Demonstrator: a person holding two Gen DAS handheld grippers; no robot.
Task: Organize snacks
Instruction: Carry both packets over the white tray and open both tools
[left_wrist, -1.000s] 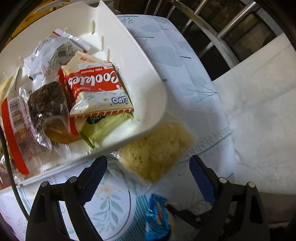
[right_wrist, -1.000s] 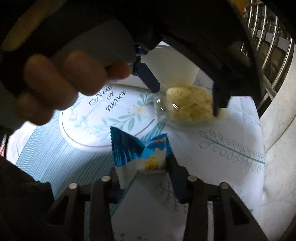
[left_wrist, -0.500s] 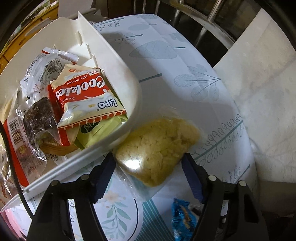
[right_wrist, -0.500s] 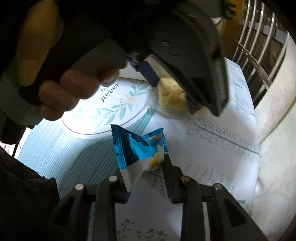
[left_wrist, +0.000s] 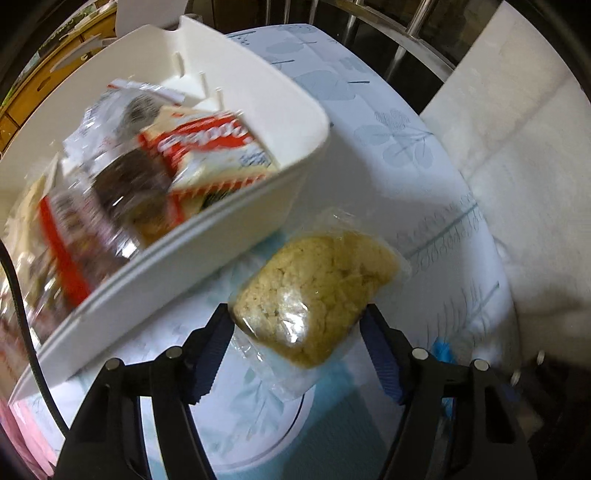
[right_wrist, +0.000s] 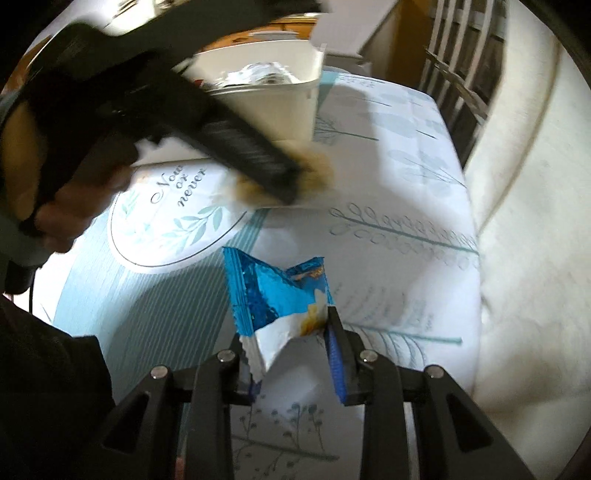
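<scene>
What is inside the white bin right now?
The white bin holds a red-and-white cookie packet, a dark snack in clear wrap and other blurred wrappers; whatever lies beneath them is covered.

Your left gripper (left_wrist: 297, 332) is black plastic, built as two arms with open triangular cut-outs near the base. Each arm carries two round silver screw heads, and each finger is faced inside with a dark blue ribbed pad (left_wrist: 212, 356). A thin black cable (left_wrist: 26, 325) curves down the left edge of that view. Your right gripper (right_wrist: 286, 341) has the same build: black arms, silver screws, blue ribbed pads (right_wrist: 338, 363). Seen from the right wrist, the left gripper's body is a blurred black bar with a ridged section. A dark sleeve (right_wrist: 48, 387) fills the lower left corner.
</scene>
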